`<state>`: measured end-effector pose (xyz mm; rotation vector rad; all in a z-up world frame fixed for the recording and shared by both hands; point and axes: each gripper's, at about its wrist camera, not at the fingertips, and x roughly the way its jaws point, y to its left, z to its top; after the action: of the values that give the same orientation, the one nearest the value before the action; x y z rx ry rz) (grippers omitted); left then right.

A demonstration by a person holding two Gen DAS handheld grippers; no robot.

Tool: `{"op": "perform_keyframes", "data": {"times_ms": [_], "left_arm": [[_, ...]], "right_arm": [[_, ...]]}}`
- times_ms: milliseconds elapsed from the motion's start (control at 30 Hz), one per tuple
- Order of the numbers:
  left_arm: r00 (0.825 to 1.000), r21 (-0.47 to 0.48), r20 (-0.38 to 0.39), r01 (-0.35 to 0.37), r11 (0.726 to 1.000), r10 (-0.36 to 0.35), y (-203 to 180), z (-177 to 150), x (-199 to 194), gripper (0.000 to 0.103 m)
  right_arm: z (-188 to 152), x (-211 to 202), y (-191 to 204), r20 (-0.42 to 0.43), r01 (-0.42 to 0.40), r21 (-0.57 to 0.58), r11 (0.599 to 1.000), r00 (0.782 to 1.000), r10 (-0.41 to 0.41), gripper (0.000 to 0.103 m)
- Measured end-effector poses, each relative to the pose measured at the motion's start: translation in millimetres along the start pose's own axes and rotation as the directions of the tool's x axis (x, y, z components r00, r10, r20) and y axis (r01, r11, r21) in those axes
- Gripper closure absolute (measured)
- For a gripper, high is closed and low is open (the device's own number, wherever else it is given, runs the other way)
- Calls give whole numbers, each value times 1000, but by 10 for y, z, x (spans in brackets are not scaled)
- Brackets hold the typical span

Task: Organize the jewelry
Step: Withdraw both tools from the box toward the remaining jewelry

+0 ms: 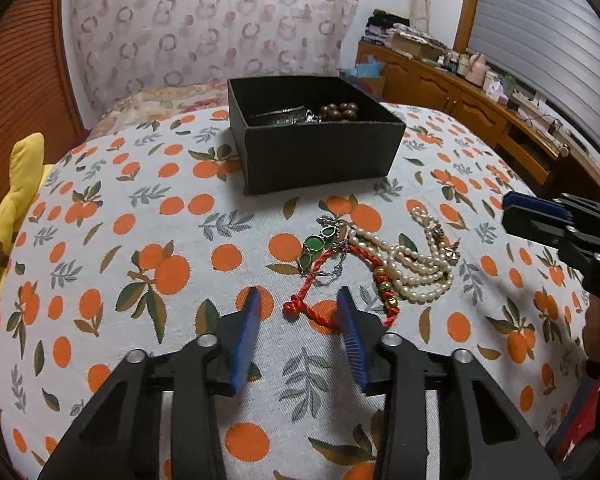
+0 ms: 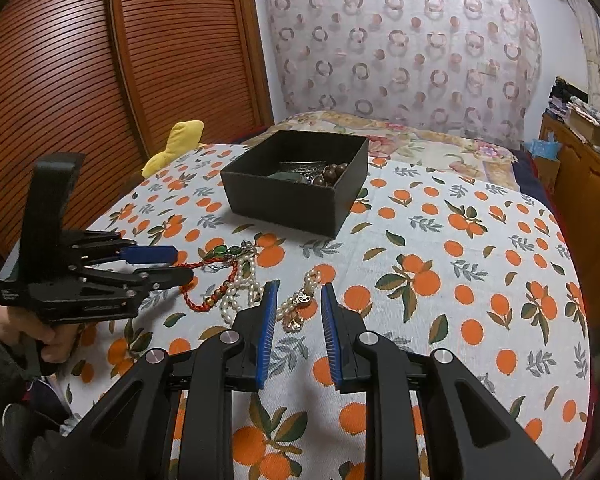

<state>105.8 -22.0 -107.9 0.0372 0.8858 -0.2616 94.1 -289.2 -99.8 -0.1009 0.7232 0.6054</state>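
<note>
A black open box (image 1: 320,152) stands on the orange-print cloth, holding brown wooden beads (image 1: 340,111) and a silver piece. In front of it lies a tangle: a red cord bracelet (image 1: 312,284), green stone jewelry (image 1: 314,244) and a pearl strand (image 1: 412,268). My left gripper (image 1: 300,294) is open, its jaws on either side of the red cord's knotted end. My right gripper (image 2: 298,290) is open just above the pearl strand's clasp end (image 2: 300,300). The box (image 2: 296,196) also shows in the right wrist view, as does the left gripper (image 2: 176,266).
A yellow plush toy (image 1: 16,200) lies at the cloth's left edge. A wooden cabinet (image 1: 480,112) with small items runs along the right wall. A slatted wooden door (image 2: 100,80) stands at the left. A patterned curtain (image 2: 400,48) hangs behind.
</note>
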Motion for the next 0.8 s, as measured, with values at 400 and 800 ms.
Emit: {"op": "perform_keyframes", "data": {"times_ms": [400, 800], "left_arm": [[1000, 46, 2, -25, 999, 25, -17, -57, -75, 97], [999, 4, 28, 22, 1000, -22, 123, -290, -376, 97]], "right_arm": [[-17, 78, 97, -24, -17, -16, 1000, 1000, 17, 78], [91, 294, 358, -55, -58, -65, 996, 997, 55, 78]]}}
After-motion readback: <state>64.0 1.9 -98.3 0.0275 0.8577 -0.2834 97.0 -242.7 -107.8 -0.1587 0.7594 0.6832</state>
